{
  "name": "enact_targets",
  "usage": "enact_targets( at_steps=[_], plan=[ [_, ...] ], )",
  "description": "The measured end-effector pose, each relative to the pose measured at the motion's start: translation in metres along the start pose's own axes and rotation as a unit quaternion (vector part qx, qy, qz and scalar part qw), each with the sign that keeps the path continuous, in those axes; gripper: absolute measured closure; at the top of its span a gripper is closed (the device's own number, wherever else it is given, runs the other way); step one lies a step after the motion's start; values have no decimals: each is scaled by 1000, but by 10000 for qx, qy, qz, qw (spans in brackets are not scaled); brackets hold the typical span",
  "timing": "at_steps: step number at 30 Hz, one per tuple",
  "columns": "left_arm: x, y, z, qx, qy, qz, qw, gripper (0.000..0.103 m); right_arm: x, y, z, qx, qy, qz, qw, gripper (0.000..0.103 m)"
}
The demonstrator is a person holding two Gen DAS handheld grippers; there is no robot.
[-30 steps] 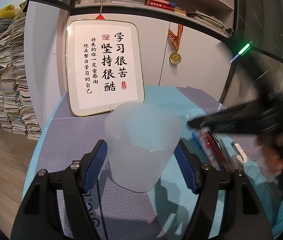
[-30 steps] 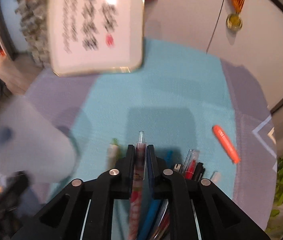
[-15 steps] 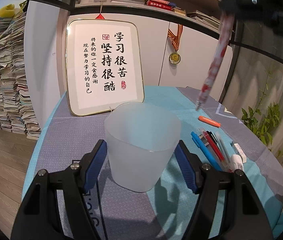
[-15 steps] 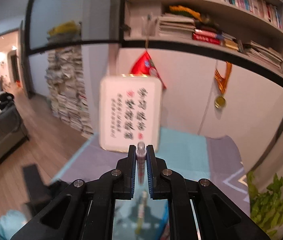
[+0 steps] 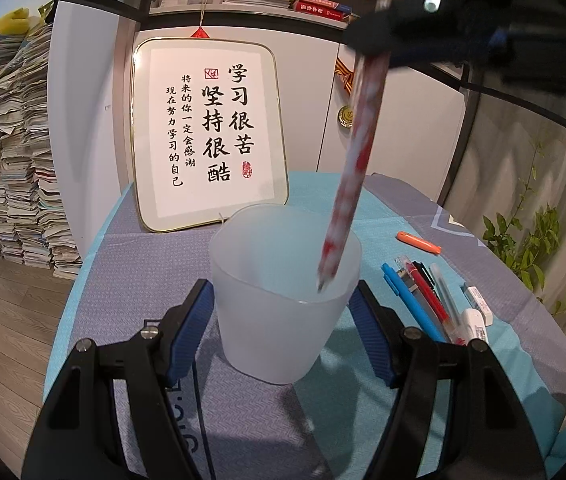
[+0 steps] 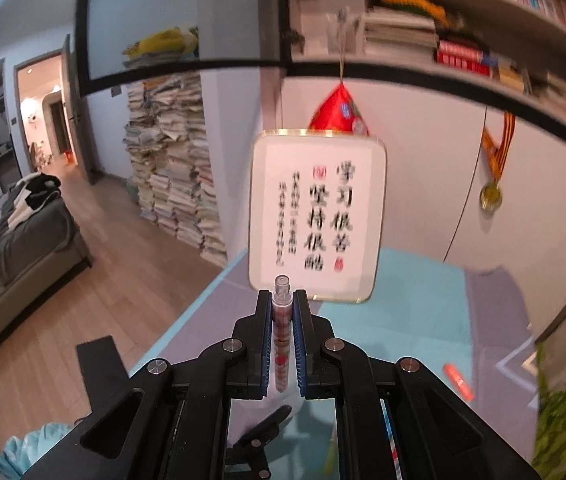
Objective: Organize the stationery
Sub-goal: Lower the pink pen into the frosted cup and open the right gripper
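Pen (image 5: pixel 357 160) pinched in right gripper (image 6: pixel 283 312) jaws; left gripper (image 5: pixel 283 320) jaws wide, flanking cup (image 5: pixel 279 312).

We see a frosted white cup (image 5: pixel 283 304) upright at frame centre. A red-and-white patterned pen (image 5: pixel 353 176) hangs steeply tilted, its tip inside the cup's mouth. At right, blue, red and clear pens (image 5: pixel 423 296) lie side by side; an orange marker (image 5: pixel 419 242) sits apart above them.
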State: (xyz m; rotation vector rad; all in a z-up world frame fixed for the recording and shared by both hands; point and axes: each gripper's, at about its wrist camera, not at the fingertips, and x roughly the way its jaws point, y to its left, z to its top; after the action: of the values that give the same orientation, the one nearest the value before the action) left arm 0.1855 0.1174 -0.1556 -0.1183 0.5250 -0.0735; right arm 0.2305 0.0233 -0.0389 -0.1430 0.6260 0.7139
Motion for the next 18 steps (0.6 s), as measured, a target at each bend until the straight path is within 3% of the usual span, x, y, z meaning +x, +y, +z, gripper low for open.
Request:
enact_targets(
  at_steps=[10,18],
  plan=[
    [-1,0,0,-25,9,-20,10000,34,26,3,-14,101,495,237,9984,92],
    [0,-1,-1,-52,26,-36,10000,34,36,0,-15,164,577,266,9978,92]
  ],
)
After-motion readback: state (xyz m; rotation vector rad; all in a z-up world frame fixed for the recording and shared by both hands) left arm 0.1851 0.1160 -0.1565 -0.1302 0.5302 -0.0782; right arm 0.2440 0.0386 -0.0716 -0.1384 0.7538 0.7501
